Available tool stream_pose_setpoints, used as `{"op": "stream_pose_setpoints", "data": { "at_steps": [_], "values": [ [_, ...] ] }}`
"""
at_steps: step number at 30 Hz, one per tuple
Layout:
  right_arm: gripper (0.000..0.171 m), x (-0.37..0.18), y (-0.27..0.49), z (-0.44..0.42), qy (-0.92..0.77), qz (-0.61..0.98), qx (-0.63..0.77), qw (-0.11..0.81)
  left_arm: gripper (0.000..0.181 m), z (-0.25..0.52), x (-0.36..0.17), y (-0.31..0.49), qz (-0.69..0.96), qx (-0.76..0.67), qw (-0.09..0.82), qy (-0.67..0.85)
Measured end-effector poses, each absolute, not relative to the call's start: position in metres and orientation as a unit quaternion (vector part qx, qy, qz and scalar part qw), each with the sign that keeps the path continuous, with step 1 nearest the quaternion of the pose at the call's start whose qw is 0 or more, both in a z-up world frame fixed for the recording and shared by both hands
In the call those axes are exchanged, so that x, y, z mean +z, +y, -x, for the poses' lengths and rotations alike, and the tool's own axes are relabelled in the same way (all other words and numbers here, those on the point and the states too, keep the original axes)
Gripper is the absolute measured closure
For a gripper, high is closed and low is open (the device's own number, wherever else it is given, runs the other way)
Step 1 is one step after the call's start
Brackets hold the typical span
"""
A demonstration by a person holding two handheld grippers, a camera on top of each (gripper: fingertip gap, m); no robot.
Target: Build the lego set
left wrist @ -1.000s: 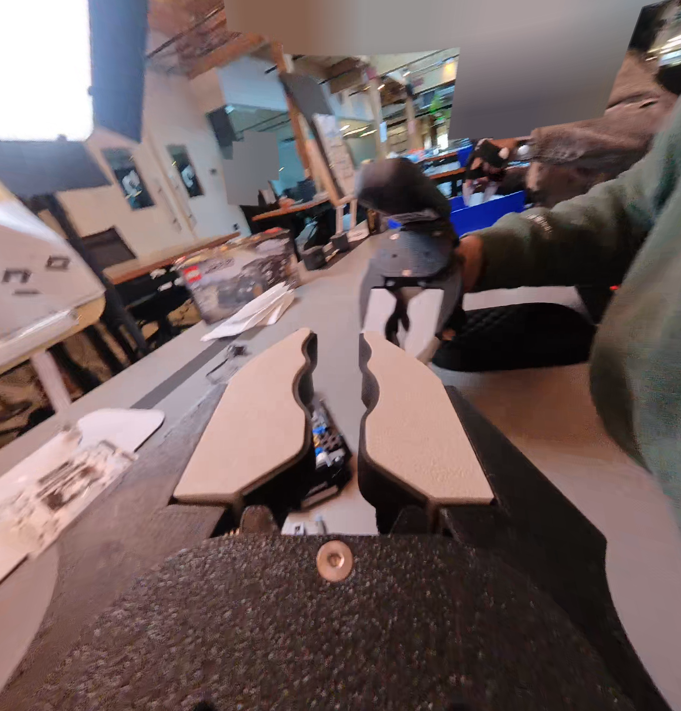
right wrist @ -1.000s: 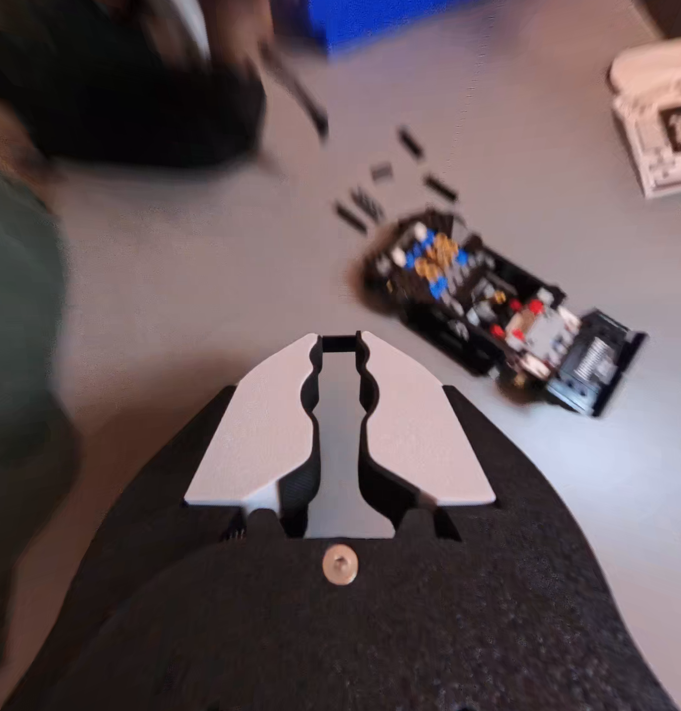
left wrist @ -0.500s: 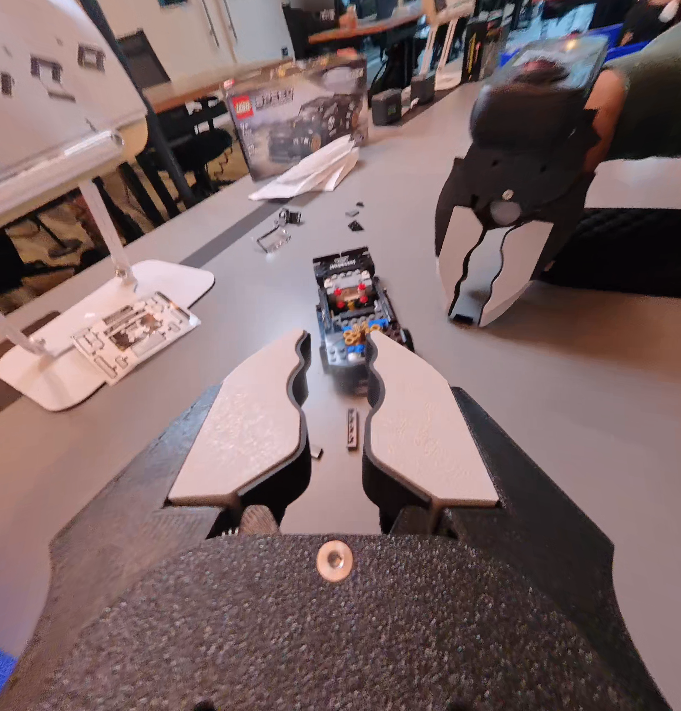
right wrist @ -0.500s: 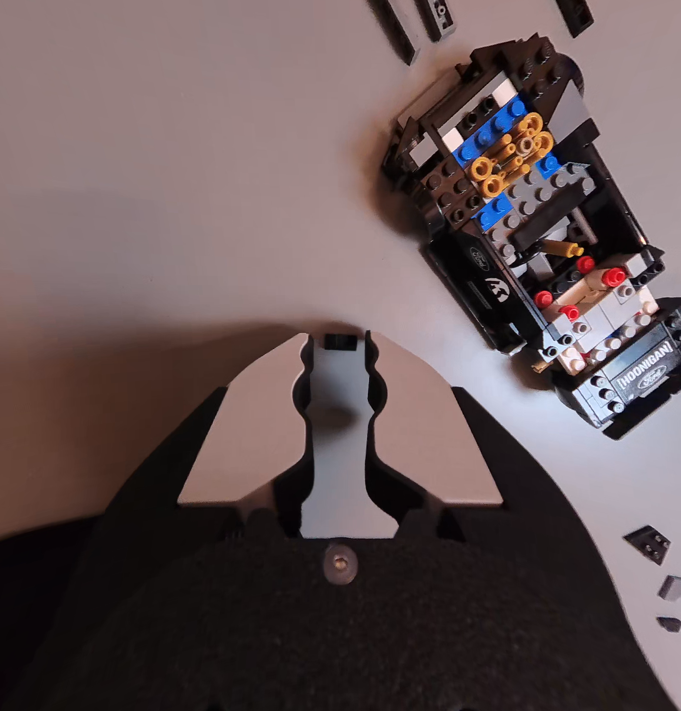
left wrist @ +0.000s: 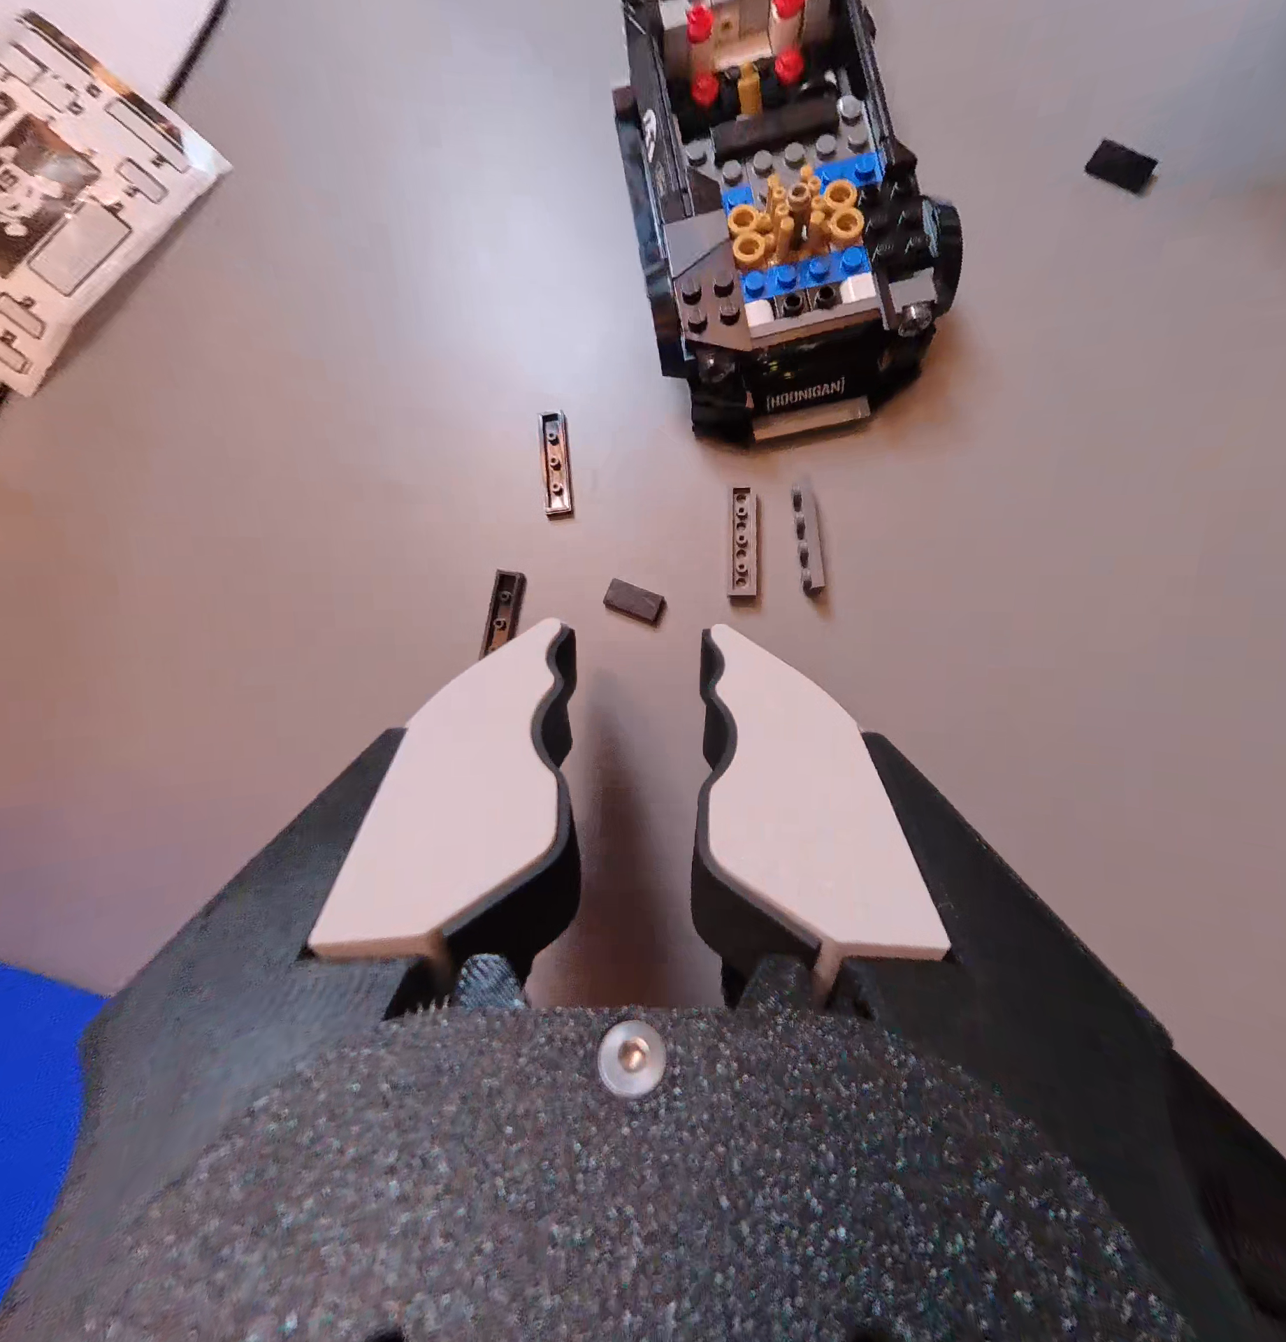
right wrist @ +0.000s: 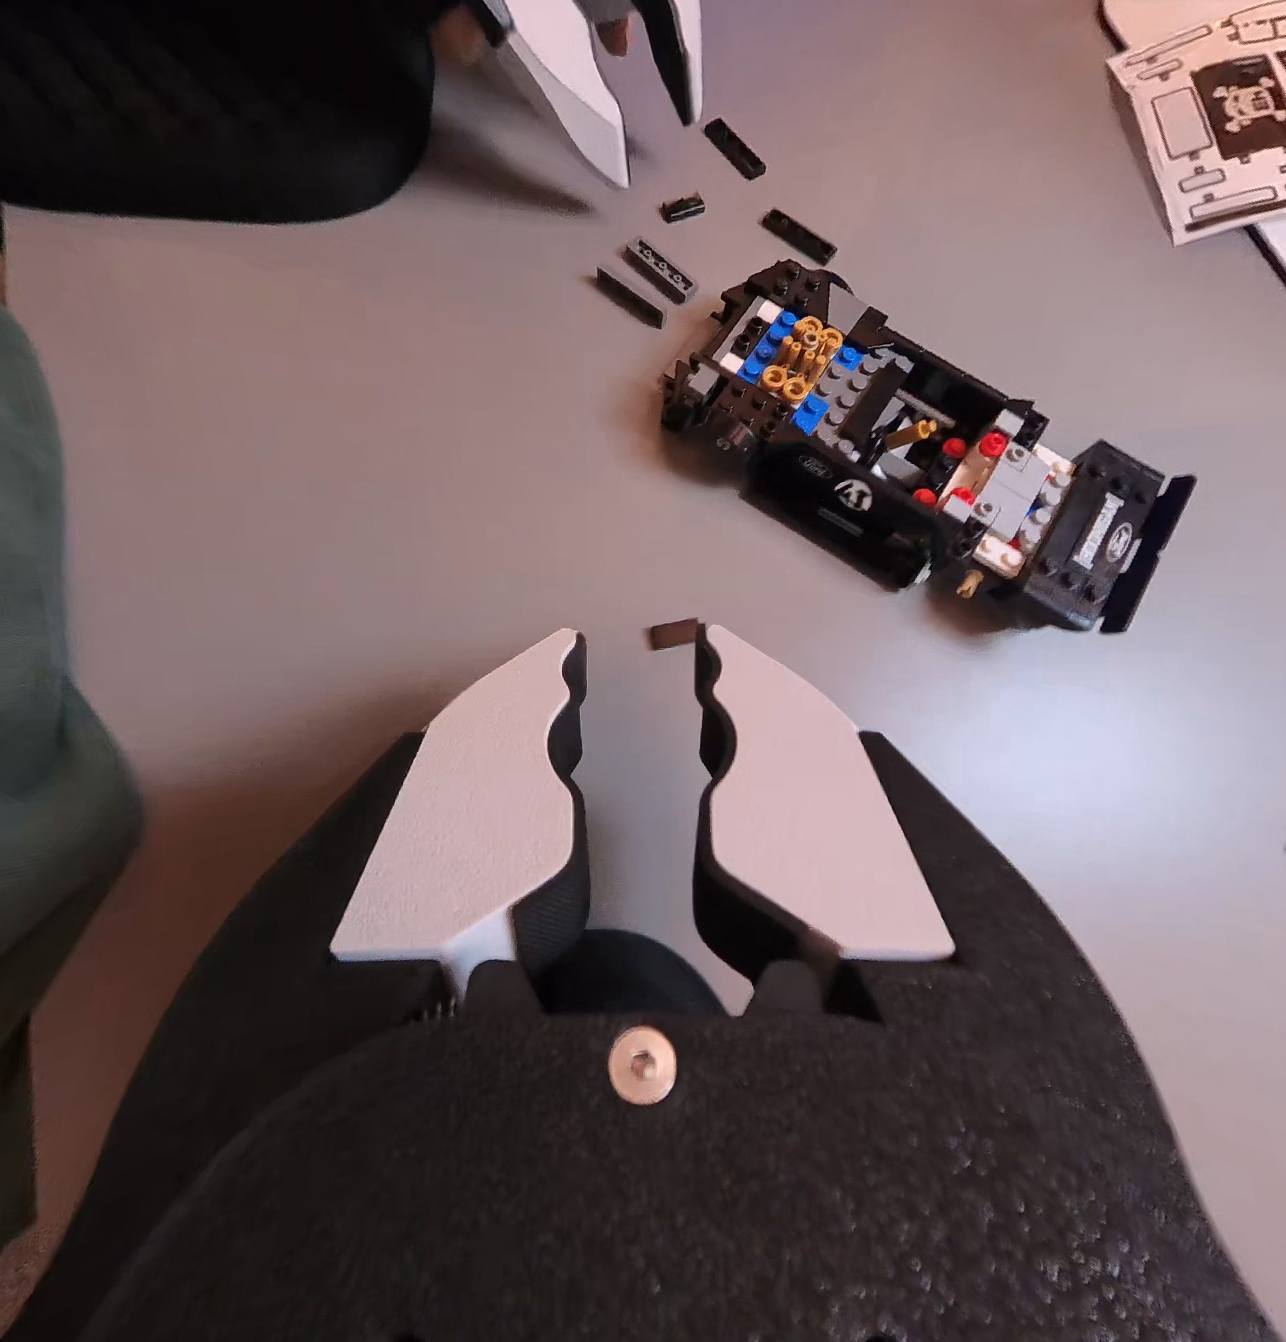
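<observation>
Grey tabletop [left wrist: 335, 436] carries everything. Ahead of the left gripper [left wrist: 636, 635] and slightly right sits the half-built lego car [left wrist: 785, 240], rigid but likely to shed bricks if squeezed on top; its lower flanks look the safer hold. Thin dark plates [left wrist: 742, 541] lie between fingertips and car, light, stiff and slippery, best pinched across their long edges. A small dark tile [left wrist: 633, 601] lies just beyond the tips. Both grippers stand moderately parted, empty. Only the right wrist view shows the car's rear wing, and another little tile [right wrist: 673, 634] at the right gripper [right wrist: 640, 639] tips, touching the right finger or just beside it.
</observation>
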State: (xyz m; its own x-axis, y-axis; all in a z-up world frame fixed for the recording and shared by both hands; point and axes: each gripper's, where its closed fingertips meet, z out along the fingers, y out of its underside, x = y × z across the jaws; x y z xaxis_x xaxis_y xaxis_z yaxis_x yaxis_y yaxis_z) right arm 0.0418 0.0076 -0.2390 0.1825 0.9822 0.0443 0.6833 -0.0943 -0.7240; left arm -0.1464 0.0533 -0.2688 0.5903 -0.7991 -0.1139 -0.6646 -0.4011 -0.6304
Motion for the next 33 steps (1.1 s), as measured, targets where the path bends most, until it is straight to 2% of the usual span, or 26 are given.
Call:
{"op": "stream_pose_setpoints", "data": {
  "at_steps": [11, 13, 20, 25, 29, 33],
  "values": [
    [0.144, -0.239, -0.005, -0.063, -0.560, 0.712, 0.263, 0.333, 0.157, 0.137, -0.283, 0.059, 0.834, -0.145, 0.247, 0.472],
    [0.144, -0.238, -0.003, -0.065, -0.556, 0.711, 0.265, 0.338, 0.163, 0.134, -0.283, 0.057, 0.831, -0.156, 0.246, 0.475],
    [0.144, -0.234, 0.010, -0.071, -0.527, 0.722, 0.256, 0.368, 0.164, 0.136, -0.274, 0.053, 0.822, -0.122, 0.261, 0.491],
    [0.145, -0.230, 0.019, -0.084, -0.491, 0.737, 0.254, 0.390, 0.165, 0.071, -0.232, 0.011, 0.771, -0.209, 0.300, 0.521],
    [0.145, -0.229, 0.024, -0.085, -0.476, 0.743, 0.253, 0.396, 0.165, 0.013, -0.264, 0.002, 0.769, -0.204, 0.288, 0.533],
    [0.144, -0.232, 0.017, -0.086, -0.494, 0.741, 0.233, 0.391, 0.164, -0.010, -0.281, 0.001, 0.778, -0.212, 0.269, 0.527]
  ]
}}
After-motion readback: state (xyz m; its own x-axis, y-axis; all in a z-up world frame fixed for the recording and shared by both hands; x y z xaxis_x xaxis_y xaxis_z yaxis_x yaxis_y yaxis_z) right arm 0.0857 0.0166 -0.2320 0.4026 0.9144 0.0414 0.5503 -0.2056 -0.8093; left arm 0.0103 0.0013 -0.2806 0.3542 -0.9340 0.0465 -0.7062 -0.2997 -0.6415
